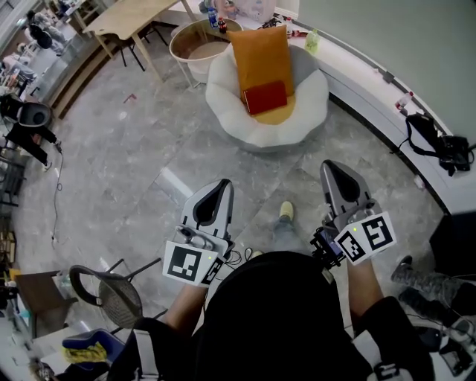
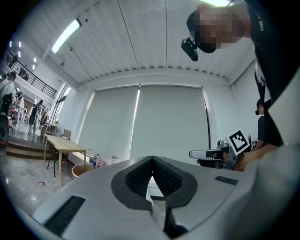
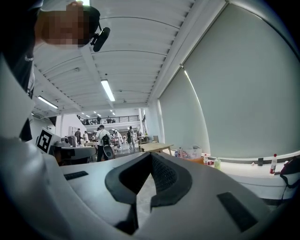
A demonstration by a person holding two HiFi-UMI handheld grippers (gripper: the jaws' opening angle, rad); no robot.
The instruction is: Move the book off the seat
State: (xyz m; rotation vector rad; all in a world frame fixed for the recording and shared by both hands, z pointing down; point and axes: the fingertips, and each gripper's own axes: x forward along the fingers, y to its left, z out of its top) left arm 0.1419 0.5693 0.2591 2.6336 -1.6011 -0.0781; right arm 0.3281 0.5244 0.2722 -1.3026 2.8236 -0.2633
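Both tools are clenched on nothing: the left gripper (image 1: 223,184) and the right gripper (image 1: 332,165) each have their ribbed pads pressed tip to tip, as each gripper view shows. The person's bare forearms reach forward from the body and hold the two grippers low, side by side and apart. The jaws point ahead toward the seat, and the marker cubes sit back near the wrists. A light shoe (image 1: 286,211) shows on the floor between them.

Well ahead of both grippers, the flat red rectangular book (image 1: 265,97) lies on the seat. It rests on the lower end of a long orange cushion (image 1: 259,53), which leans up the back of the round white scalloped armchair (image 1: 223,100).

Just behind the armchair stands a round wooden tub (image 1: 195,43), and beyond that a pale wooden table (image 1: 128,16). A white curved ledge (image 1: 358,76) runs along the right, with a green bottle (image 1: 312,41) near the armchair and a black bag (image 1: 440,146) further along. The floor is grey marbled tile (image 1: 126,149). A black mesh chair (image 1: 111,294) stands at the lower left, beside the person.
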